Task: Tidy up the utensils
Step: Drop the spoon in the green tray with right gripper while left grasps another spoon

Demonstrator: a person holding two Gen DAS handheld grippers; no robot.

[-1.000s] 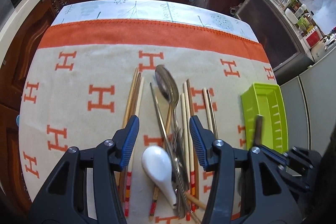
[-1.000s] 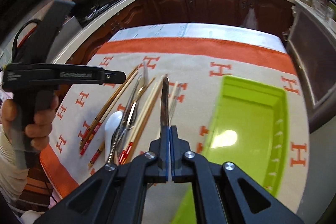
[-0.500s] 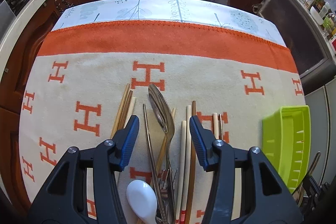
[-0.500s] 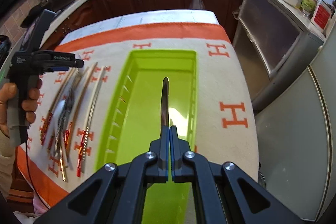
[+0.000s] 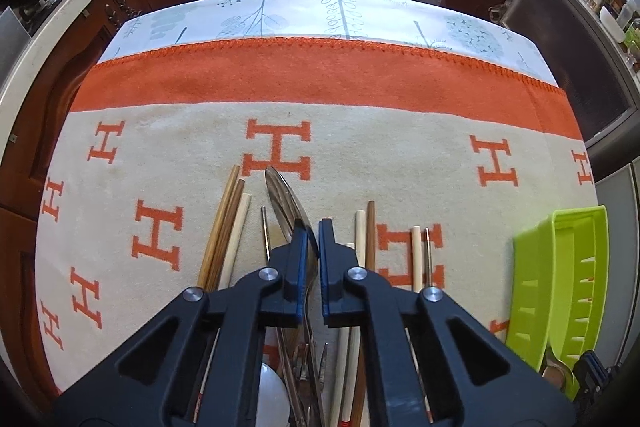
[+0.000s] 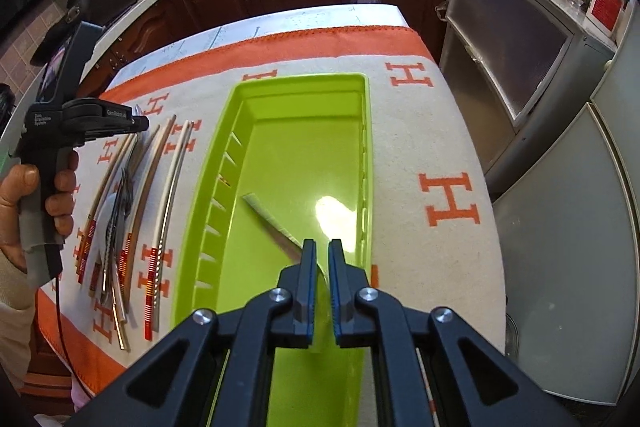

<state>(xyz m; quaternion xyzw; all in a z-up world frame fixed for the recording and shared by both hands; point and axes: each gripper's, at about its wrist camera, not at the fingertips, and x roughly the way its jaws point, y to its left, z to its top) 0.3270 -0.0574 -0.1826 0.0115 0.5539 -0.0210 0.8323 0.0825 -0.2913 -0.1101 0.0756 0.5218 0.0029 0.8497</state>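
Utensils lie in a row on the cloth (image 5: 180,147), handles toward the camera: wooden chopsticks (image 5: 224,227), a pale pair, a metal spoon (image 5: 286,205), a fork (image 5: 308,359) and a white spoon (image 5: 272,399) low in the left wrist view.

Left gripper (image 5: 313,233): jaws narrowed around the metal spoon's neck, the bowl sticking out ahead of the tips. A thin gap shows between pads and metal, so whether the grip is firm cannot be told. Spoon still rests in line with the others on the cloth.

Right gripper (image 6: 321,247): jaws slightly apart, nothing pinched between the pads. It hangs over the near end of the green tray (image 6: 362,131). A metal utensil (image 6: 272,221) lies on the tray floor, handle pointing away to the left, its near end hidden under the fingers. Cannot tell what kind of utensil it is.

Tray sits on the cloth to the right of the utensil row, well apart from the left gripper. In the right wrist view the left hand (image 6: 28,211) holds its gripper's handle over the row. Slotted dividers run along the tray's left wall.
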